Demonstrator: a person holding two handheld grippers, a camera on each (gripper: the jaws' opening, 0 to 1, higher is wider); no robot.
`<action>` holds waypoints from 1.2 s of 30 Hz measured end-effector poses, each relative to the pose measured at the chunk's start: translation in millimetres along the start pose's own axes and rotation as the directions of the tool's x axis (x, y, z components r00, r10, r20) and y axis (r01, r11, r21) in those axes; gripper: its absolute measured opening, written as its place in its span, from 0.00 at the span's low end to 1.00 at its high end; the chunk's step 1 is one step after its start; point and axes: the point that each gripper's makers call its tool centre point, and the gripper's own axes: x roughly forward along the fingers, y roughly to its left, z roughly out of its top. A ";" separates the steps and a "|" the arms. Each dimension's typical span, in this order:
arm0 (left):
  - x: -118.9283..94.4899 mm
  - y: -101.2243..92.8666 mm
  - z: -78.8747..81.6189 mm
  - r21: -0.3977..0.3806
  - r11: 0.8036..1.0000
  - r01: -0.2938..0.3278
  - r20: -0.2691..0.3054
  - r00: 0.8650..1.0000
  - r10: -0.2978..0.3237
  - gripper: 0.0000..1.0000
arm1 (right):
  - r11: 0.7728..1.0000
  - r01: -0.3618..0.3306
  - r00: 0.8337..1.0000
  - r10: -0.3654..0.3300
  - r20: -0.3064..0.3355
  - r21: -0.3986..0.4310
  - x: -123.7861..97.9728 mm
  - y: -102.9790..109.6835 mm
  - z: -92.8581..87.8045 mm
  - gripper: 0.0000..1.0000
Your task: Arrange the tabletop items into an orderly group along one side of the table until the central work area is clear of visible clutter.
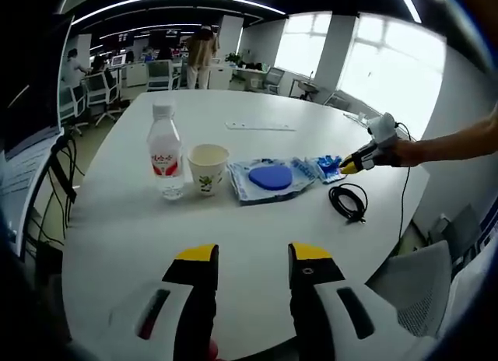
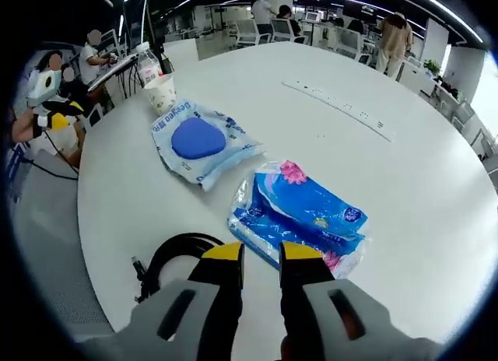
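- The blue tissue pack [image 2: 299, 213] is the thing in hand: it lies flat on the white table [image 2: 405, 198] just ahead of the right gripper [image 2: 261, 254], at the right-hand end of the row as the left gripper view shows it [image 1: 327, 166].
- The right gripper's yellow-tipped jaws stand narrowly apart at the pack's near edge, touching or almost touching it; I judge they have not closed on it yet, and whether any film lies between them cannot be told.
- To do this step well, catch the soft wrapper by a fold at its near edge, not across its full width, since the gap looks too narrow for that, then slide or lift it gently so the film does not tear or slip.
- Just left of the pack in the left gripper view lies the wet-wipe pack with a blue lid [image 1: 270, 176]; set the tissue pack close beside it and squared to it.
- Further left stand the paper cup [image 1: 207, 167] and the water bottle [image 1: 166, 154], both upright and almost touching; keep any sweep away from them, as both would tip easily.
- The coiled black cable [image 1: 348, 200] lies nearer than the row, just beside the tissue pack; avoid snagging it, and it probably needs tidying afterwards.
- The left gripper [image 1: 253, 260] hovers over bare table with its jaws wide and nothing between them.
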 end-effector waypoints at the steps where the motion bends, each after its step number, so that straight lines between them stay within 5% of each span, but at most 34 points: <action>1: -0.4 -0.3 -0.7 0.001 1.000 0.000 -0.001 1.000 0.000 0.35 | 1.000 -0.003 1.000 0.003 -0.002 0.002 0.0 2.5 -2.3 0.17; 8: -2.4 1.6 -2.8 0.001 1.000 0.002 -0.007 1.000 -0.002 0.37 | 1.000 -0.030 0.999 0.030 -0.029 -0.007 -0.4 21.0 -17.3 0.22; 24: -2.6 4.3 -2.1 -0.006 1.000 -0.001 -0.009 1.000 0.001 0.36 | 0.999 -0.043 0.997 0.042 -0.065 -0.025 4.7 28.1 -27.7 0.20; 36: -4.6 7.7 -3.3 -0.009 1.000 -0.008 -0.013 1.000 0.008 0.36 | 0.996 -0.058 0.996 0.053 -0.076 -0.061 10.6 35.8 -29.9 0.05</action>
